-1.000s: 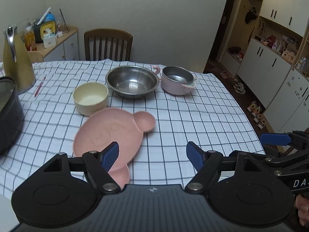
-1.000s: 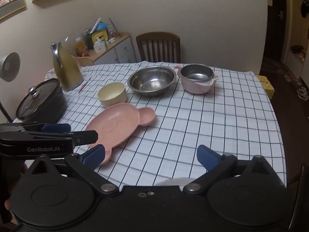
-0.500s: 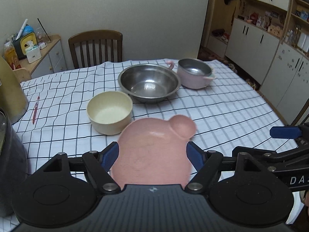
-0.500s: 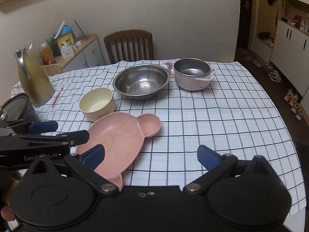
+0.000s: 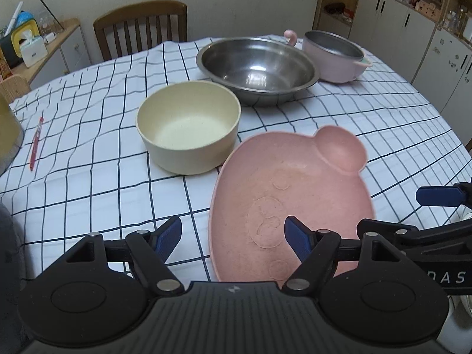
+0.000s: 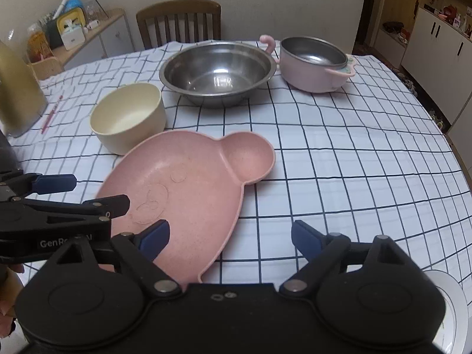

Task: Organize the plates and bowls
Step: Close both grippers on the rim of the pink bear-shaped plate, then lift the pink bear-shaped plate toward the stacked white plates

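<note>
A pink bear-shaped plate (image 5: 292,188) (image 6: 188,194) lies flat on the checked tablecloth near the front. Behind it stand a cream bowl (image 5: 188,126) (image 6: 129,118), a large steel bowl (image 5: 256,67) (image 6: 218,72) and a pink pot with a steel liner (image 5: 333,56) (image 6: 315,63). My left gripper (image 5: 233,239) is open and empty, low over the plate's near left edge. My right gripper (image 6: 230,237) is open and empty over the plate's near right edge. Each gripper shows at the side of the other's view.
A white plate (image 6: 451,309) peeks out at the table's near right edge. A gold jug (image 6: 17,88) and a red pen (image 5: 35,144) sit at the left. A wooden chair (image 5: 141,26) stands behind the table, a sideboard (image 5: 44,50) at back left, cabinets (image 5: 413,29) at right.
Both grippers have moved forward and lower toward the pink plate, which now looms larger. The left gripper has shifted left relative to the plate. Jaws stay open. Nothing on the table moved.
</note>
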Demonstrator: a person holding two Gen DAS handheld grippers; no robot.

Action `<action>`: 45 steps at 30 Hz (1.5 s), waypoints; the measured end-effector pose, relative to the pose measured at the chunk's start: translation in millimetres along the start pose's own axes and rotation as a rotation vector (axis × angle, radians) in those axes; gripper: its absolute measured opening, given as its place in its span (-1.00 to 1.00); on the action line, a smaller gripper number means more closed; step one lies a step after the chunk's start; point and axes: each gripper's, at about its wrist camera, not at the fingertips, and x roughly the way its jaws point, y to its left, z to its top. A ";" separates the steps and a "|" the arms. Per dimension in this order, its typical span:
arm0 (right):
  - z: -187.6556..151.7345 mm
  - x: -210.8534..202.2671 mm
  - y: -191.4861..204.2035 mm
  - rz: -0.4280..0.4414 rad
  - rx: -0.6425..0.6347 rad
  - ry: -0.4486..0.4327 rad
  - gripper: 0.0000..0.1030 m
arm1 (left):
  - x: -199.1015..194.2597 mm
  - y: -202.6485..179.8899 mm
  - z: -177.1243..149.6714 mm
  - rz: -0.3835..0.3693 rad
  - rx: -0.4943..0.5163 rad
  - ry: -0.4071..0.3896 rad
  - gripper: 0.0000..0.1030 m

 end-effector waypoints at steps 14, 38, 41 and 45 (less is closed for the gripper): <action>0.7 29.6 -2.3 -0.013 0.065 0.076 -0.05 | 22.3 9.0 -0.8 -0.029 -0.021 0.077 -0.31; -1.9 19.9 -2.4 -0.020 0.071 0.092 -0.81 | 4.7 6.4 -3.2 -0.037 -0.083 0.101 -0.71; -2.8 9.9 -4.0 -0.018 0.056 0.083 -0.81 | -7.4 0.5 -4.3 -0.034 -0.084 0.096 -0.71; -3.3 -7.6 -11.2 -0.006 0.053 0.083 -0.81 | -27.8 -11.5 -6.0 -0.030 -0.083 0.085 -0.71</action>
